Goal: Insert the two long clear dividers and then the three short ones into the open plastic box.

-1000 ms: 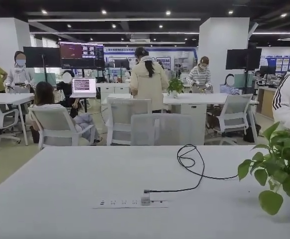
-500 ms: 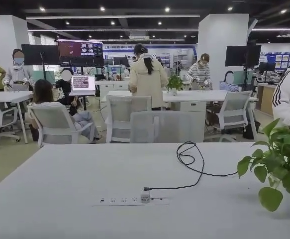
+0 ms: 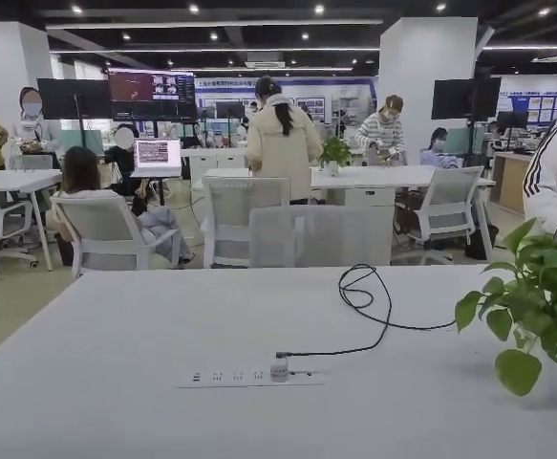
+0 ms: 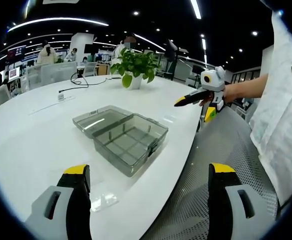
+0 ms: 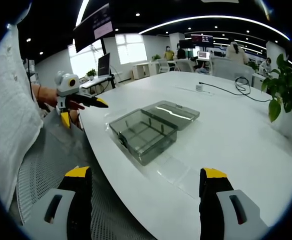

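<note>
Currently the plastic box [image 4: 130, 142] sits open on the white desk [image 4: 30, 145], near the edge closest to the person. Its lid [image 4: 95, 119] lies flat behind the base, joined along 1 side. Box is grey-tinted and see-through; faint lines show on its floor, and I cannot tell whether any divider stands inside.

Left gripper [image 4: 148, 172]: jaws spread wide, nothing between them, held just off the desk edge and pointing at the box.

Right gripper [image 5: 146, 173]: jaws likewise wide apart and bare, aimed at the box from the other side. In the left gripper view it hangs beyond the desk edge, apart from the box, with a hand [image 4: 229, 93] on it.

Between the box and the desk edge lie thin clear pieces [image 5: 176, 175], flat on the surface. They are probably the dividers, but the outlines are too faint to count.

Farther along the desk: 1 power strip [image 3: 249, 379] with a black cable [image 3: 378, 320] plugged in and looping away, and 1 potted plant [image 3: 531, 316] near the right-hand edge.
</note>
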`<state>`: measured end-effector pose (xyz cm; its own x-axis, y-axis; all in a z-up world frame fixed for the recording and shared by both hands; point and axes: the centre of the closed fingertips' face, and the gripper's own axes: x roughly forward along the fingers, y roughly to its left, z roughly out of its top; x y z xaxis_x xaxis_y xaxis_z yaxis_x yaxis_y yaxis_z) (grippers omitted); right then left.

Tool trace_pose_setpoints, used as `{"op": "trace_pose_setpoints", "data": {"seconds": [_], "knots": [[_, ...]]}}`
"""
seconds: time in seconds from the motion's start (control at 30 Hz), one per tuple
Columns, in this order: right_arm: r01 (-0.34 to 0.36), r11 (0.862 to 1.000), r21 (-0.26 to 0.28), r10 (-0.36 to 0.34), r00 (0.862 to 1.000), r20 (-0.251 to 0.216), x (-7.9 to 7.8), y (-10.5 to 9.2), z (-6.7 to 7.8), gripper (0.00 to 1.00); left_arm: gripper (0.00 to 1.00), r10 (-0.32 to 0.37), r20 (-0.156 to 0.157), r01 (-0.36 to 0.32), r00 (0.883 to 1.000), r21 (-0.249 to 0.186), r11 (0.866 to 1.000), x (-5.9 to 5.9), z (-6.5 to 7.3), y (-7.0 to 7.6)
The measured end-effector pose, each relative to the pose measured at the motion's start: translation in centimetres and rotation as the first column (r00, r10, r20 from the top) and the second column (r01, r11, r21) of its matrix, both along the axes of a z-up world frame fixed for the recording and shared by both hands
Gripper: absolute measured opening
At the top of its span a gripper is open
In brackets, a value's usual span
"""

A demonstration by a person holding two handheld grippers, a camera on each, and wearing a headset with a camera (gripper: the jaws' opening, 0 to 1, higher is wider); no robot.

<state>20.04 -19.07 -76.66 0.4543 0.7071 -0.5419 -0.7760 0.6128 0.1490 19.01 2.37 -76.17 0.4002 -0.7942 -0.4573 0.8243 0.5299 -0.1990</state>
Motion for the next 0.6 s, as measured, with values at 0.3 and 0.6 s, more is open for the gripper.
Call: {"op": "trace_pose_setpoints", "data": {"seconds": [0.3, 0.6], "knots": [[0.012, 1.0, 0.009, -0.012, 1.0, -0.002, -0.1, 0.1, 0.0, 0.88, 1.0, 0.016, 0.002, -0.016, 1.0, 0.004, 1.0, 0.7, 0.5, 0.9], [0.021, 1.0, 0.015, -0.021, 1.0, -0.006, -0.1, 0.2, -0.1, 0.88, 0.98, 0.052, -0.001, -0.052, 0.999, 0.031, 0.998, 2.3, 0.6, 2.7]]}}
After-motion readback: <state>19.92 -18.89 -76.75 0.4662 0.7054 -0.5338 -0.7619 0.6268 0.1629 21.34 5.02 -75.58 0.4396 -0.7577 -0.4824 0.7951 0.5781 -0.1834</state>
